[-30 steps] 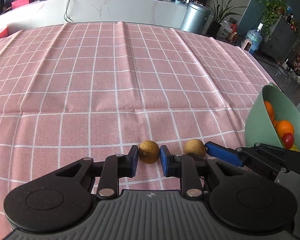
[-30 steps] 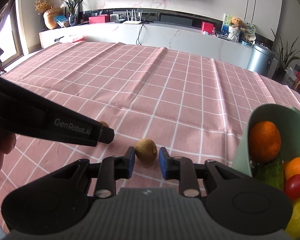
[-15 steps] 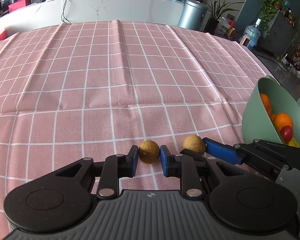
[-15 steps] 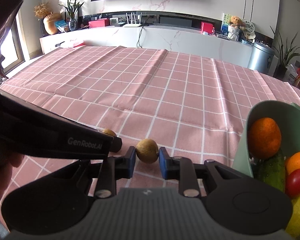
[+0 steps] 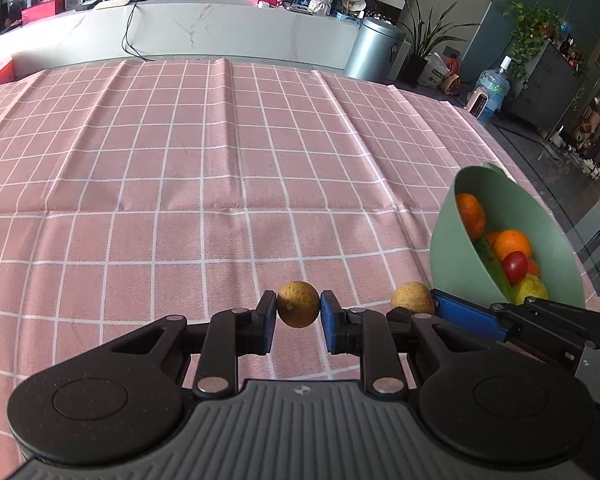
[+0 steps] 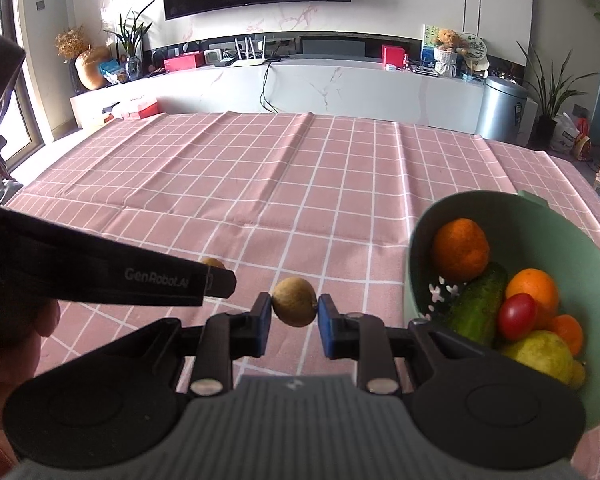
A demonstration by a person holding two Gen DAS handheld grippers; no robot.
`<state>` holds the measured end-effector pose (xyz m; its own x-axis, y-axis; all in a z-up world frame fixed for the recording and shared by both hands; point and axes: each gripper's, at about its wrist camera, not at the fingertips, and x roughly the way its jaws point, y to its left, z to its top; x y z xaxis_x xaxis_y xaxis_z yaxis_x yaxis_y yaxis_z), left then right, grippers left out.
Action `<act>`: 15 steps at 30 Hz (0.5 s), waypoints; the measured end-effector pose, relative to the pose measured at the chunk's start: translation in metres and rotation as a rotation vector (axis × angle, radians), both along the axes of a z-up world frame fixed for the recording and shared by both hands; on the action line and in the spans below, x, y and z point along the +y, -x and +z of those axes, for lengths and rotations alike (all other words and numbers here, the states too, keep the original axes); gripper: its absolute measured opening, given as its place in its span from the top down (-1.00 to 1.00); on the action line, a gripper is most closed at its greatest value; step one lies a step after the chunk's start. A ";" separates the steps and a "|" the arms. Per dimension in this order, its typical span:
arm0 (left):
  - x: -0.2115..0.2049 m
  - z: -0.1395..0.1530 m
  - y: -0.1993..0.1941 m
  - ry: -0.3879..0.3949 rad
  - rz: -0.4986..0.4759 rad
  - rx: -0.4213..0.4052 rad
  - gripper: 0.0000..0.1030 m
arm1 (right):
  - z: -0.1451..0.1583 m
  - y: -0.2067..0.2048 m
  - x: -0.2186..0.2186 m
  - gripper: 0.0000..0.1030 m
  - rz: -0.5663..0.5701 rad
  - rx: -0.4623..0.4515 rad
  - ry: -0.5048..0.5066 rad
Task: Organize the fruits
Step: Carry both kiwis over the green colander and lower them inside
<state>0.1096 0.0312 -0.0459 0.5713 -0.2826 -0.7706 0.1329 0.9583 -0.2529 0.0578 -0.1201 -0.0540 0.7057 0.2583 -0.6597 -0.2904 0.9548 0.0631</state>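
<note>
Left fruit: a small round yellow-brown fruit with a dull, speckled skin (image 5: 298, 309), pinched between the blue pads of the left hand-held gripper (image 5: 298, 312), which is narrowed onto its two sides.
Right fruit: a second small round tan-brown fruit of the same kind (image 6: 294, 307), clamped the same way at the tips of the right hand-held gripper (image 6: 294, 310), just to the right of the left one.
Height: both fruits appear lifted clear of the bench; the cloth shows beneath them.
Handling, judged: light and firm, likely thin-shelled, so a hard squeeze could crack it. The round shape can roll or pop out of flat pads. The best hold is across the widest middle, where both pads now sit.
Destination, judged: a pale green plastic bowl (image 6: 414, 276), tilted so that its mouth faces the grippers, ahead and to the right of the right hand-held gripper.
Bowl contents: oranges, a dark green cucumber (image 6: 476, 306), a red cherry tomato (image 6: 517, 316) and a yellow-green pear-like fruit (image 6: 542, 356).
Bench: covered by a pink cloth with a white grid (image 5: 180, 184), bare ahead of both grippers.
Person: part of a hand (image 6: 4, 344) at the left edge of the right view, behind the left hand-held gripper.
</note>
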 end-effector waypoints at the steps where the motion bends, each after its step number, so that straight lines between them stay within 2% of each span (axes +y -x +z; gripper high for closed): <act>1: -0.002 0.002 0.002 0.011 0.001 0.003 0.50 | 0.003 0.003 -0.003 0.60 -0.007 0.000 -0.005; 15: -0.050 0.045 0.029 0.027 -0.074 -0.075 0.50 | 0.042 0.051 -0.073 0.60 -0.133 -0.022 -0.095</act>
